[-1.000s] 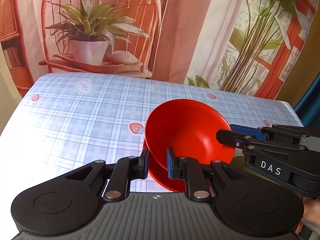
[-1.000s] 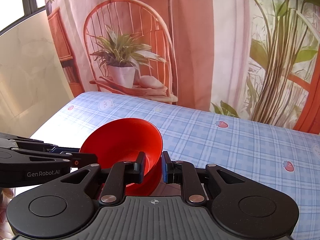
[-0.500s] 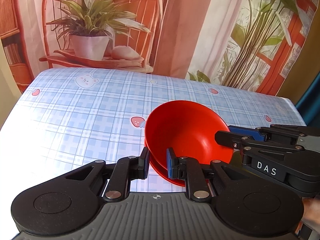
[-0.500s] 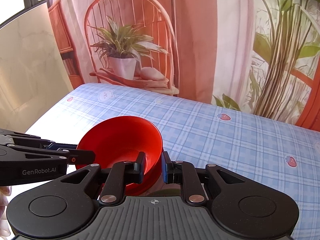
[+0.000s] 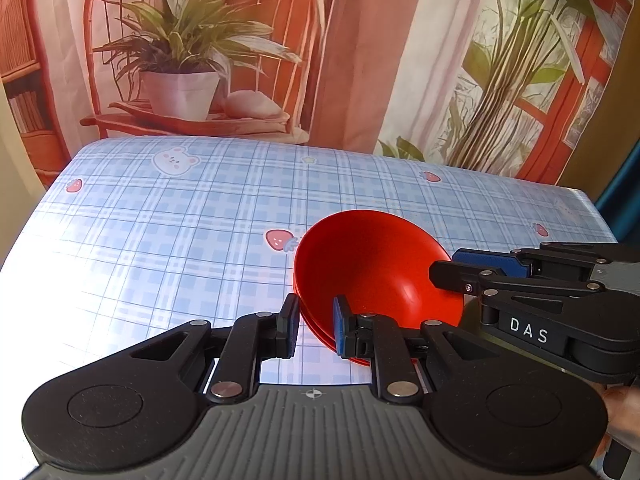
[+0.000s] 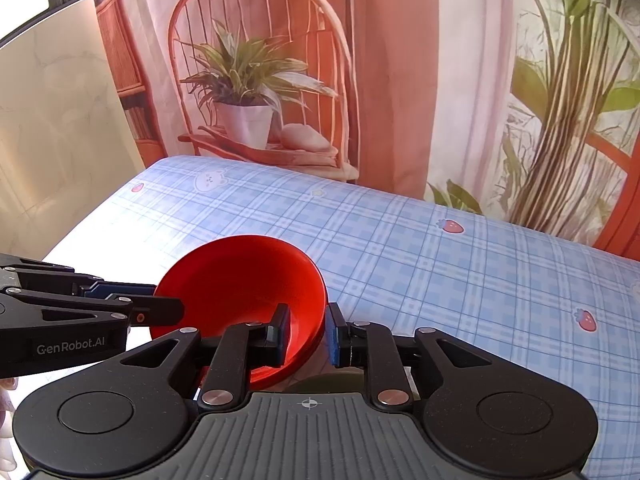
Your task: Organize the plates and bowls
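1. The counter [image 5: 160, 240], under a blue checked cloth, carries everything. All places below are given from the red bowl.
2. The red bowl [image 5: 372, 264] sits toward the counter's near edge, tilted a little. It nests in a second red dish, which I read as the stacking step almost done.
3. The second red dish [image 5: 354, 359] lies directly under the red bowl. Only a sliver of its rim shows at the bowl's near side, so I cannot tell whether it is a bowl or a plate.
4. My left tongs [image 5: 315, 320] are clamped on the red bowl's near-left rim, one pad inside and one outside. I judge that this steadies the stack.
5. My right tongs [image 6: 308, 332] straddle the red bowl's right rim, its wall between them. They have just been opening slightly. I cannot tell whether the pads press; a release seems to be under way.
6. A strawberry print [image 5: 276, 239] lies just left of the red bowl.
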A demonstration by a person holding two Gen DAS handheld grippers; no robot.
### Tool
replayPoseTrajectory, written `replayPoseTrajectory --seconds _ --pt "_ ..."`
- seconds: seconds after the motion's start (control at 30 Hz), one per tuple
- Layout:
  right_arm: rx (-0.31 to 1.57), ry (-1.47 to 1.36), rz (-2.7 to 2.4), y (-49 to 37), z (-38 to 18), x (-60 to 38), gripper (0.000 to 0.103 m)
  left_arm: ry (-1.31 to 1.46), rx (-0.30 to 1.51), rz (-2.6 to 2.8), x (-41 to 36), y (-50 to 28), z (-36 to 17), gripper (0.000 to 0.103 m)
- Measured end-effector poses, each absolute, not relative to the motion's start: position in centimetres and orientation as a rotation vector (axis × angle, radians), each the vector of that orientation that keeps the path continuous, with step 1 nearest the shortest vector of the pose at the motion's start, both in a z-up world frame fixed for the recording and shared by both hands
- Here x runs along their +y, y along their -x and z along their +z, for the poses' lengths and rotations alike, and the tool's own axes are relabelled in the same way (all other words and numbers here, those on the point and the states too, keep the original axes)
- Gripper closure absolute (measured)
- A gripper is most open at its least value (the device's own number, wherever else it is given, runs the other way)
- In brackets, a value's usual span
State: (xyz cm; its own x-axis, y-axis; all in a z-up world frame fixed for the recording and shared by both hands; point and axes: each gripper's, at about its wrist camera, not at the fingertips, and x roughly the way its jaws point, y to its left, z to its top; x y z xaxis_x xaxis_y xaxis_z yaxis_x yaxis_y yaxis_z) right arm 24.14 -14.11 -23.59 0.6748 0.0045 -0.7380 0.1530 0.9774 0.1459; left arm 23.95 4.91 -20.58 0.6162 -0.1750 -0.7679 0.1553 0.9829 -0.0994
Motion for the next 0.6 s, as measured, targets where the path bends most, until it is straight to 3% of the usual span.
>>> replayPoseTrajectory --seconds 0.6 --pt "0.865 -0.262 -0.064 -25.0 -25.7 -14.6 0.082 0.149 0.92 -0.19 6.0 -24.6 -22.1 0.082"
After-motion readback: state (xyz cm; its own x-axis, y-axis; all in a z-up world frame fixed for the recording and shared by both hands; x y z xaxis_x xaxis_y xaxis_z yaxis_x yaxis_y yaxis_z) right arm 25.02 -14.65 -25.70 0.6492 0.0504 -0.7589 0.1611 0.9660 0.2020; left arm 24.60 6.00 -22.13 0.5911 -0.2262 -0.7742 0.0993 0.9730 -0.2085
